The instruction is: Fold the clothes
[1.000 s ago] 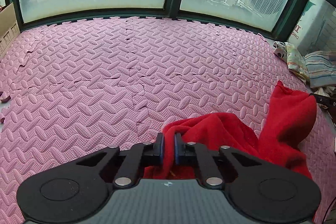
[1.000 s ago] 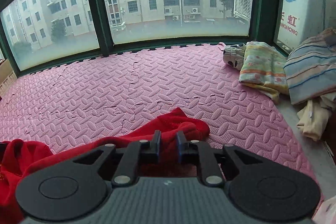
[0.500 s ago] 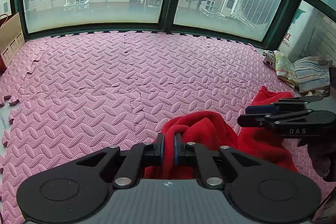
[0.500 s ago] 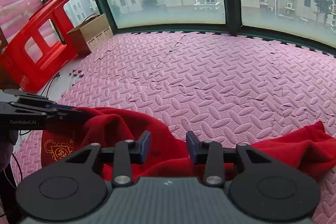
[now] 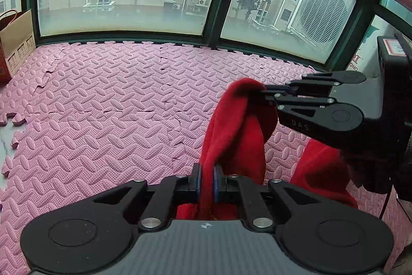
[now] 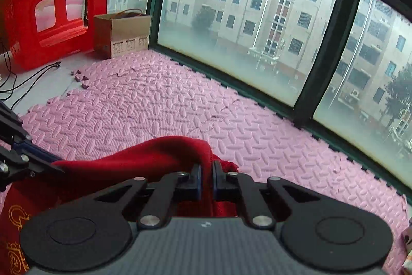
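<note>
The red fleece garment (image 5: 233, 125) hangs above the pink interlocking foam floor mat (image 5: 108, 105), stretched between the two tools. The left gripper (image 5: 206, 181) pinches one fold between its narrow blue-padded fingers. The right gripper (image 6: 206, 178), its jaws closing, has another fold of the cloth between its pads. The cloth's long axis runs from one gripper to the other, sagging toward the mat's near edge, where gold embroidery (image 6: 15, 244) shows.
</note>
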Action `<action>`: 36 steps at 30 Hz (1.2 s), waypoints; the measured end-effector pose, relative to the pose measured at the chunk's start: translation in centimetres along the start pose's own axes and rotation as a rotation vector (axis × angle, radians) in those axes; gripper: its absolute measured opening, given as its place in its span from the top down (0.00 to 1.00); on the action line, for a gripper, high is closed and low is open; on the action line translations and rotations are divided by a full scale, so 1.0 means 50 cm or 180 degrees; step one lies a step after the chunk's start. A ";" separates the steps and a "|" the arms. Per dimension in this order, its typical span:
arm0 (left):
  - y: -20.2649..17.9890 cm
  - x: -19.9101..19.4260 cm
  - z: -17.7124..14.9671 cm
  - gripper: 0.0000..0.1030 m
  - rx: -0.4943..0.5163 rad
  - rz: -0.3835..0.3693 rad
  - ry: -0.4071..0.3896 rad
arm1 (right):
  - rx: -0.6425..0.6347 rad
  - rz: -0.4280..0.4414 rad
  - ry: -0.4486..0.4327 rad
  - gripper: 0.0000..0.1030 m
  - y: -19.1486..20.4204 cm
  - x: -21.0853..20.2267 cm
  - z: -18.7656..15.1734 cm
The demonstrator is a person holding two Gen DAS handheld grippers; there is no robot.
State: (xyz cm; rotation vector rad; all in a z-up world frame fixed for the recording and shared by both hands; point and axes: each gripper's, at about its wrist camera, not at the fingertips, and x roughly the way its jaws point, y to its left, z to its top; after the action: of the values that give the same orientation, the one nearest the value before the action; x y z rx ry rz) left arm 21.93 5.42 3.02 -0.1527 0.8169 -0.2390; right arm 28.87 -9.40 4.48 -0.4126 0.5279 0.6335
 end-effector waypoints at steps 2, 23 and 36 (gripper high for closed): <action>0.003 0.002 0.005 0.86 -0.0017 0.0052 -0.0023 | 0.0007 -0.0093 -0.0189 0.65 -0.003 -0.003 0.041; 0.058 0.111 -0.030 0.90 -0.0103 0.0651 0.0382 | 0.0580 0.0573 0.0921 0.61 0.035 0.020 -0.139; 0.057 0.103 -0.031 0.92 -0.0006 0.0847 0.0273 | 0.0621 0.0651 0.0772 0.55 0.075 0.012 -0.129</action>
State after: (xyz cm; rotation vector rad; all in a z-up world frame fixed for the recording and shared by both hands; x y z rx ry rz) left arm 24.61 6.71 -2.26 -0.0345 0.9130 0.0062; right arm 24.68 -9.71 -1.71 -0.2533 0.8635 0.7252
